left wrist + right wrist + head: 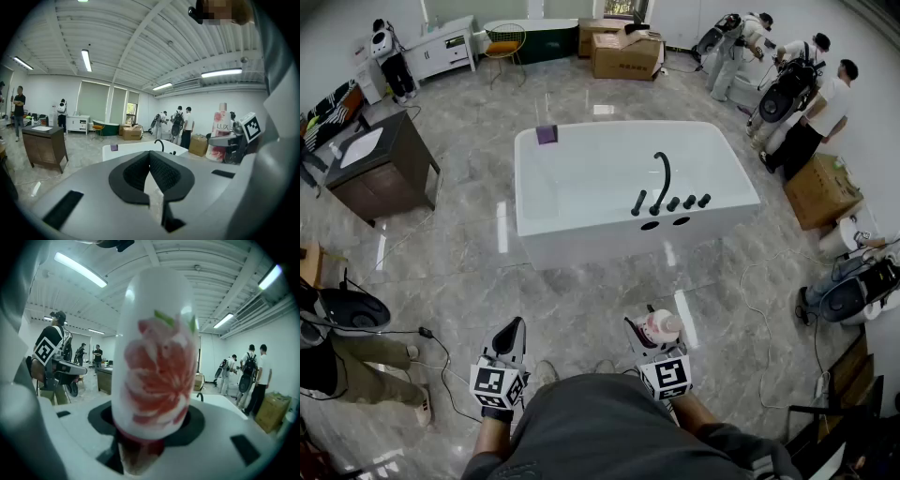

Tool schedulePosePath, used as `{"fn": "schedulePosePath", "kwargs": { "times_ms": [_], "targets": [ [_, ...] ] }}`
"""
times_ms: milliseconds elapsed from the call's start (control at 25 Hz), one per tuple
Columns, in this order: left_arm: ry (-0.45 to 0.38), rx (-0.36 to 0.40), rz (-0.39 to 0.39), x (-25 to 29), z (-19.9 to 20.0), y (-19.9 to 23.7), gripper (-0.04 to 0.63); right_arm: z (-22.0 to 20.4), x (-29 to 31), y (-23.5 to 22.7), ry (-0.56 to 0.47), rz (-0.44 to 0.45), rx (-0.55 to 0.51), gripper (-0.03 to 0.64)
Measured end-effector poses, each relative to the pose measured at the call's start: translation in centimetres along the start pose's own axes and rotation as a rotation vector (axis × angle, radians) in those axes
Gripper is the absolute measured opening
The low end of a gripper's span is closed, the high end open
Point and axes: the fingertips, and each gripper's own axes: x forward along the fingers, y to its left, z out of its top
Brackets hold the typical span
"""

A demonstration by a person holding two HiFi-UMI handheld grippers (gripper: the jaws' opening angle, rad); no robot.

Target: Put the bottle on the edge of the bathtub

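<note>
The bottle (662,326) is white with a red flower print and a pink neck. My right gripper (649,330) is shut on it and holds it upright low in the head view, well short of the bathtub (572,227). In the right gripper view the bottle (157,357) fills the middle, between the jaws of the right gripper (154,427). My left gripper (517,326) is beside it to the left, shut and with nothing in it. In the left gripper view its pads (161,176) meet, with the bathtub (136,150) ahead and the bottle (220,133) at the right.
A black faucet (661,178) and knobs stand on the tub's near rim, a purple item (547,134) on its far left corner. A dark cabinet (380,164) stands left, cardboard boxes (626,54) behind, another box (820,190) and people right. Cables cross the marble floor.
</note>
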Motion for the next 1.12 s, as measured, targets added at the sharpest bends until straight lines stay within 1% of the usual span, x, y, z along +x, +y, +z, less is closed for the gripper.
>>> {"fn": "schedulePosePath", "kwargs": {
  "times_ms": [440,600,760,920,1040,1120],
  "targets": [
    [0.009,0.004,0.023,0.5,-0.2,-2.0,0.000,-0.7,-0.6,-1.6,-0.002,0.031,0.013,0.227],
    [0.019,-0.001,0.052,0.4,-1.1,-2.8,0.000,-1.6,-0.5,-2.3,-0.001,0.058,0.007,0.227],
    [0.027,-0.026,0.096,0.3,-2.9,-3.8,0.000,-3.1,0.6,-3.3,0.012,0.094,-0.014,0.227],
    [0.061,-0.055,0.127,0.2,-4.4,-3.0,0.000,-3.2,2.6,-3.8,0.021,0.104,-0.010,0.227],
    [0.062,-0.076,0.139,0.6,-3.5,-1.5,0.000,-1.8,4.3,-4.1,0.020,0.099,-0.006,0.227],
    [0.067,-0.079,0.128,1.6,-2.7,-0.5,0.000,-0.8,5.4,-4.4,0.021,0.085,-0.002,0.227]
  ]
}}
